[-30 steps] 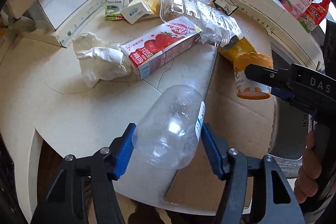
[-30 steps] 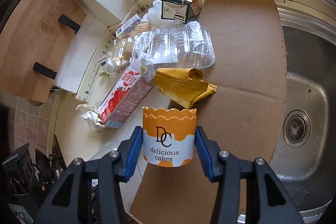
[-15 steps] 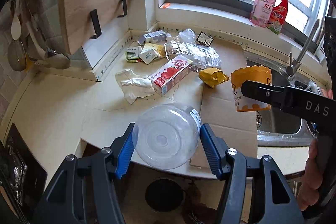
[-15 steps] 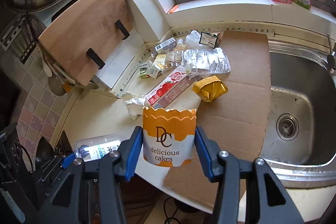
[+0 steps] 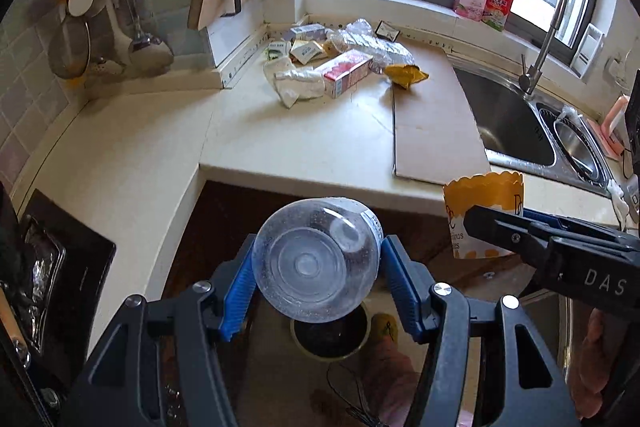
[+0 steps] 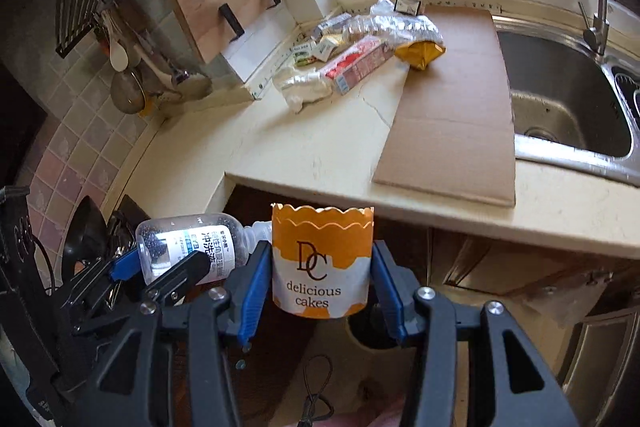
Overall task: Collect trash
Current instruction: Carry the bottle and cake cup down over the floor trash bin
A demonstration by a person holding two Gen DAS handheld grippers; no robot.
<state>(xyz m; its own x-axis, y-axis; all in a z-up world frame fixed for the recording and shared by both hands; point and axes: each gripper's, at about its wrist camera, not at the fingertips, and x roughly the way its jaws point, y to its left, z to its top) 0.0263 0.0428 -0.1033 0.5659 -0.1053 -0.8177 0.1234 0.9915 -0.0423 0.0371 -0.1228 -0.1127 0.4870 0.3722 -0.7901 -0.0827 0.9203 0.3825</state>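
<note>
The left gripper [image 5: 318, 279] pinches a clear bottle [image 5: 316, 259]; the right gripper [image 6: 320, 287] pinches an orange cake cup [image 6: 322, 259]. Both hang off the bench [image 5: 320, 147], above a round bin [image 5: 330, 337] at six o'clock. Centre each over its mouth before letting go.

The orange paper cup [image 6: 322, 263] says "DC delicious cakes", and there's "DAS" printed on the right gripper [image 5: 604, 281] body. Bottle label's unreadable.
</note>
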